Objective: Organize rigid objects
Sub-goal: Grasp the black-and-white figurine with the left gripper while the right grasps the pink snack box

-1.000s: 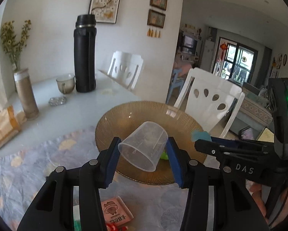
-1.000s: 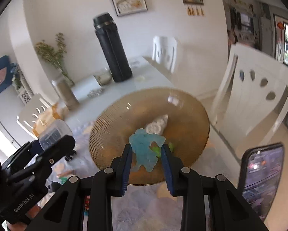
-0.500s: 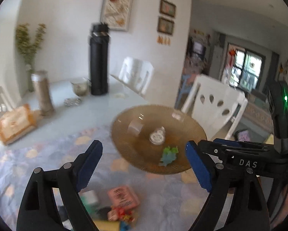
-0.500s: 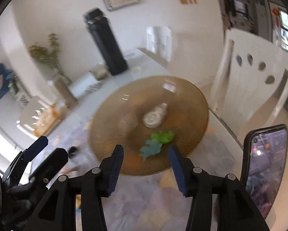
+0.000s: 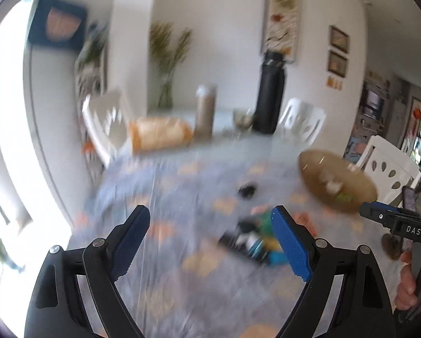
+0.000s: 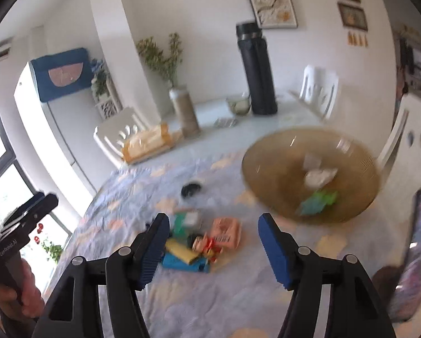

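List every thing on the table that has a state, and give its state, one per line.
Left hand-held gripper: open, nothing between its pads.
Right hand-held gripper: jaws opening, nothing between them.
Amber bowl: upright on the tablecloth, holding a few small items, blurred.
Pile of small items: loose on the tablecloth, outside the bowl.
Black flask: upright, lid on.
Beige bottle: upright, capped.
Small dark item: lying alone on the tablecloth.
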### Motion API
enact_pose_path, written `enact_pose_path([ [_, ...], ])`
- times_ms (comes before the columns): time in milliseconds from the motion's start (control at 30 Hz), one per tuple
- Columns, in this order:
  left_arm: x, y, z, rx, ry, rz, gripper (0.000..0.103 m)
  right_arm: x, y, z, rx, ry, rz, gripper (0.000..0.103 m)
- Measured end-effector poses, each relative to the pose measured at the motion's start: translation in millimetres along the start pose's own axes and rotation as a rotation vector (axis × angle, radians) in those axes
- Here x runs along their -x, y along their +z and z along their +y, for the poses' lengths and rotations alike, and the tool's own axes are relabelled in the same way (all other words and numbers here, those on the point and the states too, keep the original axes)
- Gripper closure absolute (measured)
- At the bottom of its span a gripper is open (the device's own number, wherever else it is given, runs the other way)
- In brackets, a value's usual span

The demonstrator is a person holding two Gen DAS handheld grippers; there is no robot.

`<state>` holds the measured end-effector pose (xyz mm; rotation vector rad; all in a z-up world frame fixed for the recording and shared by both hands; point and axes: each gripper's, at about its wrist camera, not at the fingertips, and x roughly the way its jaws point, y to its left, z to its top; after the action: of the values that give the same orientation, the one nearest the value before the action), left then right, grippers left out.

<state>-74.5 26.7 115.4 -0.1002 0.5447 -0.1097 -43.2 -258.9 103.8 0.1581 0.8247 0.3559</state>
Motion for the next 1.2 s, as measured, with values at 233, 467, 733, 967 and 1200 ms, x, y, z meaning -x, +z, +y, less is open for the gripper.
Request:
enact_pose_path([
  [233, -53, -60, 29, 0.142, -0.027, 0.182, 0.017, -61, -57, 21, 0.148, 0.037, 0.079, 0.039],
  [467, -51, -65, 20, 0.090, -0.006, 0.177, 0.017, -72, -59, 22, 0.176, -0.028, 0.100, 0.039],
  [733, -56, -51, 8, 0.036, -0.007, 0.243, 0.017, -69, -51, 9, 0.098, -0.017, 0.158, 0.039],
  [967, -84, -1, -31, -0.039, -0.168, 0.294, 0.017, -77, -8, -11, -0.034, -0.106, 0.206, 0.042],
  [1200, -138, -2, -55, -0.067, -0.204, 0.365, 0.022, -115, -10, -36, -0.102, -0.070, 0.273, 0.066],
])
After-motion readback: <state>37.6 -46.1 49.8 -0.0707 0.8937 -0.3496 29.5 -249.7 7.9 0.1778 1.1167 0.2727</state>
